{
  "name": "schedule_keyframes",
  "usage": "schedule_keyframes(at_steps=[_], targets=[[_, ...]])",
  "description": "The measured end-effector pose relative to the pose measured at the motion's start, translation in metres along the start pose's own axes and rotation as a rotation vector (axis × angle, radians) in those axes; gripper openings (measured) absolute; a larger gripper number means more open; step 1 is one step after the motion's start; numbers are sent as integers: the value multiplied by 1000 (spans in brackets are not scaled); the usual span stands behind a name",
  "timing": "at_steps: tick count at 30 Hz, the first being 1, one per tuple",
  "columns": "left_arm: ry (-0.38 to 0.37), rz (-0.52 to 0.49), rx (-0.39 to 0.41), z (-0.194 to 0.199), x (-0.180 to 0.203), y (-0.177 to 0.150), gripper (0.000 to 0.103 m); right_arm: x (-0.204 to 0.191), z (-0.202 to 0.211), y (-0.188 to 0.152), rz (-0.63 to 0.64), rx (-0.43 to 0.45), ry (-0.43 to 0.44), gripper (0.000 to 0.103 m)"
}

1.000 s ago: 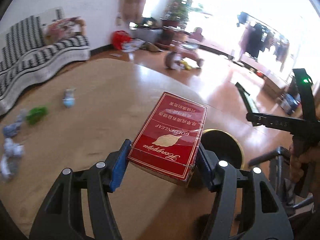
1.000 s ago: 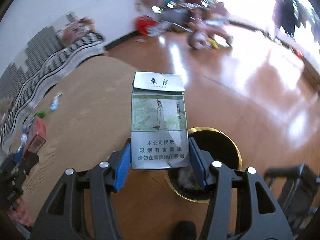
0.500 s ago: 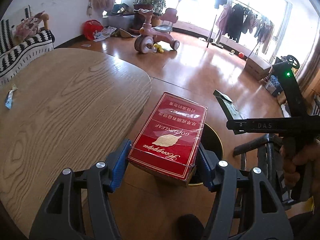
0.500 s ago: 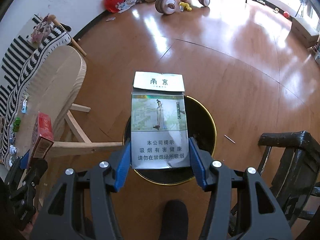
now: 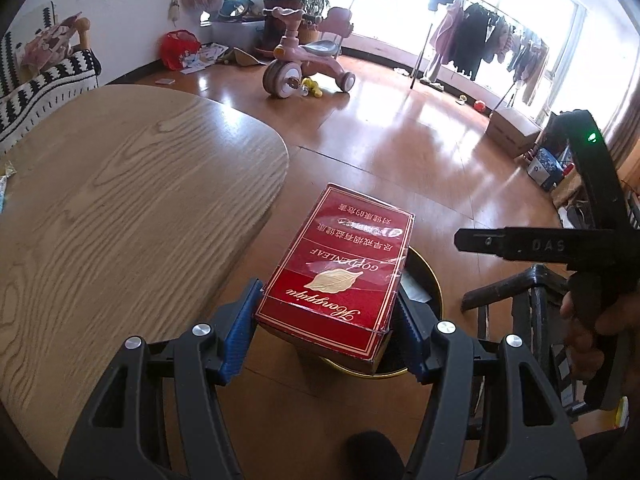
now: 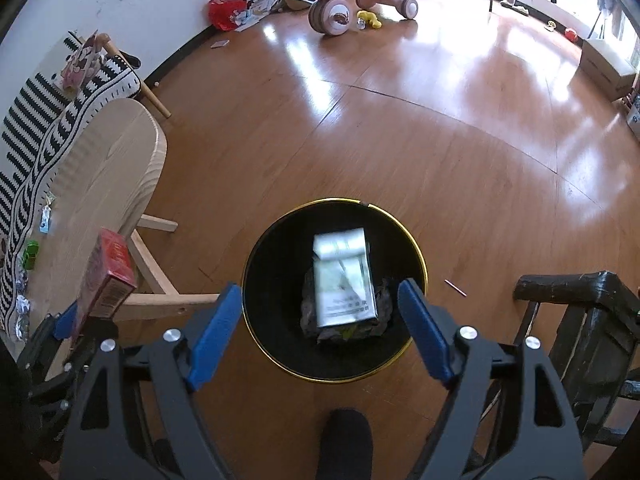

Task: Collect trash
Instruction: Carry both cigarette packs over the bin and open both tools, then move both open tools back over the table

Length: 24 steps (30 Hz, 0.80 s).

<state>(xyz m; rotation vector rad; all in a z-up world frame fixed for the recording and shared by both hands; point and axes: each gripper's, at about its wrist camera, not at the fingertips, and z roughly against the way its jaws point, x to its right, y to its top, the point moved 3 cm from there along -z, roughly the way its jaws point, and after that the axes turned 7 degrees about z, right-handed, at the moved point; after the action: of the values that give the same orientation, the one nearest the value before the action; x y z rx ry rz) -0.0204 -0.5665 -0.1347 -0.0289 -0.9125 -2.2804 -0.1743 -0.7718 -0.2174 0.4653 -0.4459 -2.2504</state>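
Observation:
A red cigarette box (image 5: 340, 276) sits clamped between the blue pads of my left gripper (image 5: 328, 322), held beside the table edge and over the near rim of the black bin (image 5: 434, 292). In the right wrist view the same red box (image 6: 108, 276) shows at the lower left. My right gripper (image 6: 320, 322) hangs above the gold-rimmed bin (image 6: 416, 248); its jaws are opening and nothing is between them. A pale green-and-white cigarette pack (image 6: 344, 280), blurred, lies free inside the bin on dark crumpled trash.
The light wooden table (image 5: 120, 208) runs along the left, with small wrappers (image 6: 32, 252) on it. A dark wooden chair (image 6: 580, 320) stands right of the bin. A pink tricycle (image 5: 304, 64) and a clothes rack (image 5: 480, 40) are far across the floor.
Both hands swung from over the table to the bin and sank. The right jaws spread apart and the pale pack left them and dropped into the bin. The left grip is unchanged.

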Motion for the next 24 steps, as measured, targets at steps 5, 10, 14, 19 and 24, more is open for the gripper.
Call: schedule_keyframes(at_steps=[5, 10, 14, 19, 24], targets=[[-9, -8, -29, -18, 6, -1, 60, 13, 11, 2, -52, 41, -9, 78], [-25, -34, -73, -48, 28, -7, 61, 26, 28, 7, -104, 89, -41, 78], [-20, -45, -106, -70, 42, -13, 61, 34, 38, 8, -139, 116, -50, 78], [-36, -78, -116, -81, 56, -14, 63, 37, 45, 8, -155, 136, -57, 79], [-42, -79, -105, -81, 58, -9, 78, 31, 49, 11, -138, 152, -61, 81]])
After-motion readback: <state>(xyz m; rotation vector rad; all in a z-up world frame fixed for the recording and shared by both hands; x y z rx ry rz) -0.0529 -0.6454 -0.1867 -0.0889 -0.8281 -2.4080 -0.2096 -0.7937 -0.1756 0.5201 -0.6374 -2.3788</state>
